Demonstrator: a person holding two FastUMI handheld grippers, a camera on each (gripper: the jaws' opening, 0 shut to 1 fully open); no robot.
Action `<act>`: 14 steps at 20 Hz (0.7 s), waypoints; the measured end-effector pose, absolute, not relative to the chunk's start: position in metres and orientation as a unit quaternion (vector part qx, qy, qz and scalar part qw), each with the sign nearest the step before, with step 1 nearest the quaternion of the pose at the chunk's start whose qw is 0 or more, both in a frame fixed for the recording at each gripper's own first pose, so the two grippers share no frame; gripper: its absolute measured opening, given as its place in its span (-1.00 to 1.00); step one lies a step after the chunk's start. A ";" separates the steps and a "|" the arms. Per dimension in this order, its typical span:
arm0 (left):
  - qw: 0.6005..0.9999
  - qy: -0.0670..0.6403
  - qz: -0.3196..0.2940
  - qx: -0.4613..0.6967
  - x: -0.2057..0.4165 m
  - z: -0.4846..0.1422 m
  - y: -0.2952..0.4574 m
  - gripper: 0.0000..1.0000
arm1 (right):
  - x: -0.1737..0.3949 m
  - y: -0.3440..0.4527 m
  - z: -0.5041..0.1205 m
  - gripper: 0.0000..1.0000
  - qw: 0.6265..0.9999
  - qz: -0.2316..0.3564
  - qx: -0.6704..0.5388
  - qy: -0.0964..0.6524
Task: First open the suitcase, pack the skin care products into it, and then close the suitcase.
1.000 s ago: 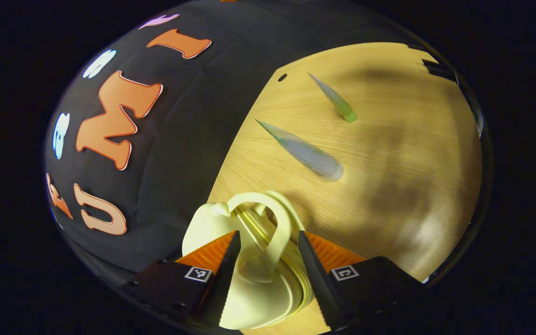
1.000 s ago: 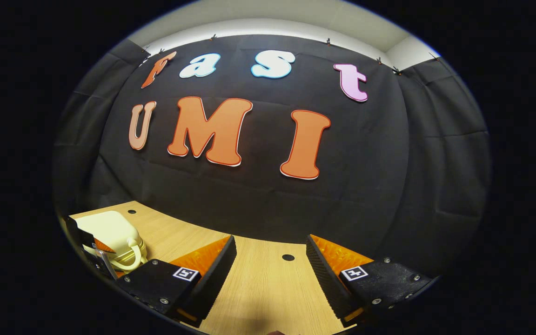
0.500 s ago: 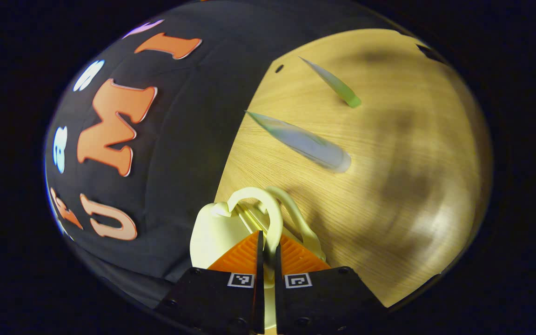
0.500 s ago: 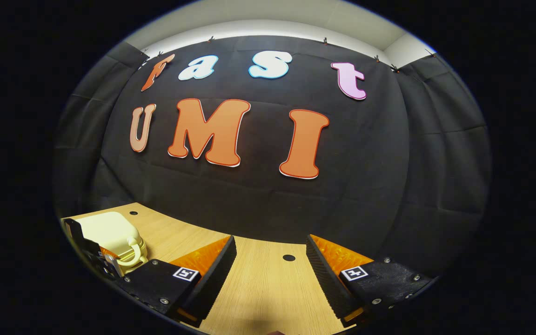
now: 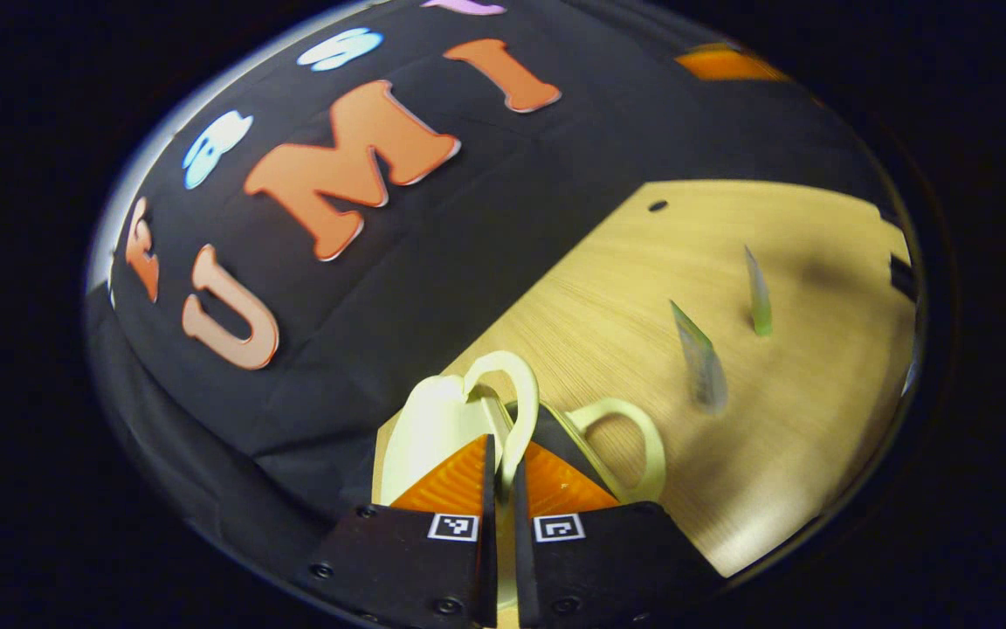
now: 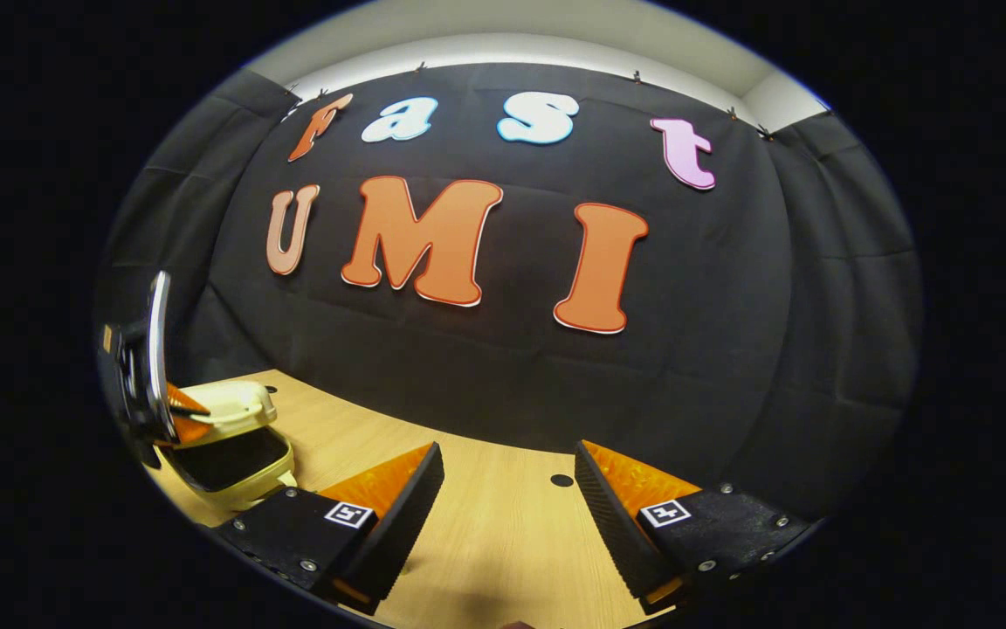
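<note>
My left gripper (image 5: 503, 447) is shut on the upper handle (image 5: 518, 389) of the small pale-yellow suitcase (image 5: 429, 428). That handle's lid is lifted, and a dark gap shows above the lower half with its own handle (image 5: 648, 437). In the right gripper view the suitcase (image 6: 245, 476) stands partly open at the far left, its lid (image 6: 228, 402) held up by the left gripper (image 6: 175, 412). Two skin care tubes lie on the table to the right: a pale grey-green tube (image 5: 699, 358) and a smaller green tube (image 5: 758, 293). My right gripper (image 6: 507, 472) hangs open over bare table.
The wooden table (image 6: 485, 542) meets the black cloth wall close behind the suitcase. A small round hole (image 6: 561, 480) sits in the tabletop near the wall, also visible as a hole (image 5: 658, 206) in the left gripper view.
My left gripper closed on the upper handle, then lifted it, so the lid has swung up and the suitcase stands partly open. The right gripper has barely moved.
</note>
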State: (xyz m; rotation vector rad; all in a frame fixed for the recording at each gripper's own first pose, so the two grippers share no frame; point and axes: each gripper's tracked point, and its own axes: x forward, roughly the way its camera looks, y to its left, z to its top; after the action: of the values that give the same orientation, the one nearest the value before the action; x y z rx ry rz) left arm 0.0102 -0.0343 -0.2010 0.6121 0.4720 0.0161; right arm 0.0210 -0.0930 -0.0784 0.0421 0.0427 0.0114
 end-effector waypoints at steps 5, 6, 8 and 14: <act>0.963 0.180 0.043 0.198 -0.010 -0.153 -0.005 -0.82 | 0.021 -0.044 -0.058 0.91 1.000 0.005 0.021 0.018; 0.969 0.166 0.052 0.178 -0.012 -0.145 0.002 -0.82 | 0.022 -0.032 -0.050 0.92 1.000 0.010 0.017 0.015; 0.977 0.149 0.069 0.139 -0.019 -0.134 0.019 -0.82 | 0.024 -0.012 -0.041 0.91 1.000 0.015 0.001 0.011; 0.980 0.120 0.133 0.087 -0.028 -0.129 0.067 -0.82 | 0.022 0.046 -0.015 0.92 1.000 0.030 -0.005 0.005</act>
State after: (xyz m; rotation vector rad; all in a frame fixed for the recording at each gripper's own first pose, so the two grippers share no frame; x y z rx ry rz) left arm -0.0281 0.0674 -0.1286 0.1753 0.2413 0.2676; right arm 0.0221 0.0462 -0.0150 -0.0096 0.0110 0.0606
